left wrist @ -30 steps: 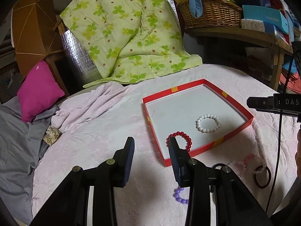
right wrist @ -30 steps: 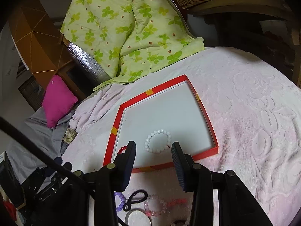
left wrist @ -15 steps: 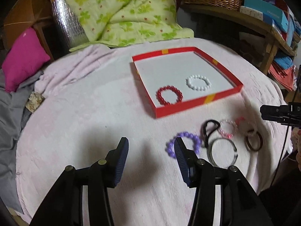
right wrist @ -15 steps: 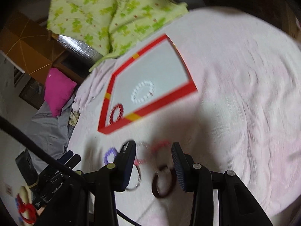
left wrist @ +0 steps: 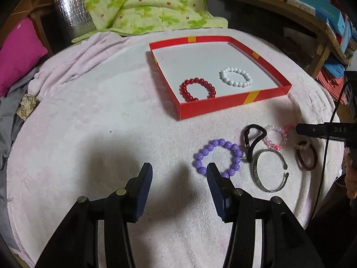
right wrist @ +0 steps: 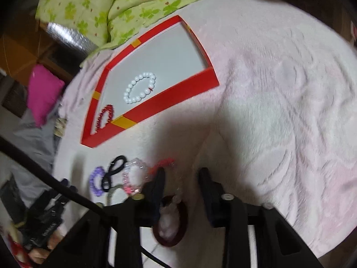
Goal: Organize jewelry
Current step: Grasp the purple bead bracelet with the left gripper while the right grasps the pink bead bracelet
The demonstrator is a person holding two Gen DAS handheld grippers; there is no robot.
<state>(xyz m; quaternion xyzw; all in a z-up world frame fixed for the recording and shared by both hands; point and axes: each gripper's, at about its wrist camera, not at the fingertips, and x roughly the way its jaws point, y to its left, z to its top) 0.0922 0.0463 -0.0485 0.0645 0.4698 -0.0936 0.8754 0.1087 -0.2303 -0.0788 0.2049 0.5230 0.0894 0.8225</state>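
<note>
A shallow red box [left wrist: 232, 106] sits on a table draped in pale pink cloth [left wrist: 100, 111], the landmark for everything else here. Inside it lie two bead bracelets — a red one [left wrist: 198, 89] in the near corner and a white one [left wrist: 236, 77] just beyond it, apart from each other.

On the cloth in front of the box, a loose cluster waits: a purple bead bracelet [left wrist: 217, 157], a black hair tie [left wrist: 253, 140], a clear pink bead bracelet [left wrist: 276, 136], an open silver bangle [left wrist: 268, 170] and a dark red bangle [left wrist: 306, 158], the last farthest from the box's near corner.

The left gripper [left wrist: 179, 174] hovers over the cloth short of the box, jaws roughly half open and gripping nothing; its right finger overlaps the purple bracelet's near edge.

The right gripper [right wrist: 181, 178] — blurred — is closing its jaws above the dark red bangle [right wrist: 170, 221]; the pads do not appear to press anything.
</note>
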